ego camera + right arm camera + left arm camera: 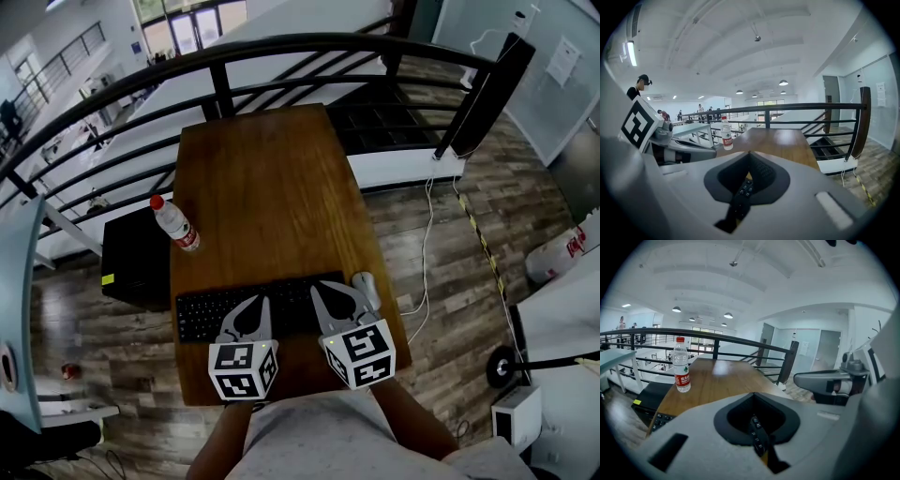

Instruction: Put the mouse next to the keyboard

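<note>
The left hand-held gripper (253,311) is held clenched over the near part of the keyboard (211,314), its jaw tips met and nothing grasped. In the left gripper view (754,393) only black keys are seen through the oval gap left behind the closed tips. The right hand-held gripper (335,300) is likewise closed and empty. It is held over the right part of the keyboard, and keys are again seen through the gap in the right gripper view (750,153). The two hand-held grippers are held side by side, close but apart.

The mouse (365,289) is found on the wooden counter (272,187), just beside the right end of the keyboard. It lies close to the right hand-held gripper's outer jaw; contact between them cannot be told.

Farther up the counter, near its left edge, a clear water bottle (175,223) with a red cap and a red label is stood upright, well apart from the keyboard. A black box (136,258) is seen beside the counter's left edge, and a dark railing (281,45) is curved round the far end.
</note>
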Motion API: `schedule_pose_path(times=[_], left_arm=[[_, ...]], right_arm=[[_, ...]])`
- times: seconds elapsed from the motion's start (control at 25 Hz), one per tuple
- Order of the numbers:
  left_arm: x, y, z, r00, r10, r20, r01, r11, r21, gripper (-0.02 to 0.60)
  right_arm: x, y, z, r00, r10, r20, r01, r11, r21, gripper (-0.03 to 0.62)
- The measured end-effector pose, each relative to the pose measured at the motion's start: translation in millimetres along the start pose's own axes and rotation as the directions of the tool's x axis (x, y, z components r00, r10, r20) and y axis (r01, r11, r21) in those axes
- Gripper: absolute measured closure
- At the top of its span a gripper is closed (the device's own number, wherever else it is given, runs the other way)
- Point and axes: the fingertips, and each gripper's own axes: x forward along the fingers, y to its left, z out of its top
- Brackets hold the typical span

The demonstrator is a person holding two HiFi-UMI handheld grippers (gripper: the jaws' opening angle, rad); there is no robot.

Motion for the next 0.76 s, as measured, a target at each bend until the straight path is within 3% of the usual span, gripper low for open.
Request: schedule_pose_path(times=[0.76], left_arm=[[1.0,-6.7,-3.6,1.000,-0.009,-0.006,0.009,1.000,-0.003,0.588]], right_arm=[[-4.7,-4.6,-5.3,1.000,-0.004,-0.009,0.004,1.000,0.002,0.583]])
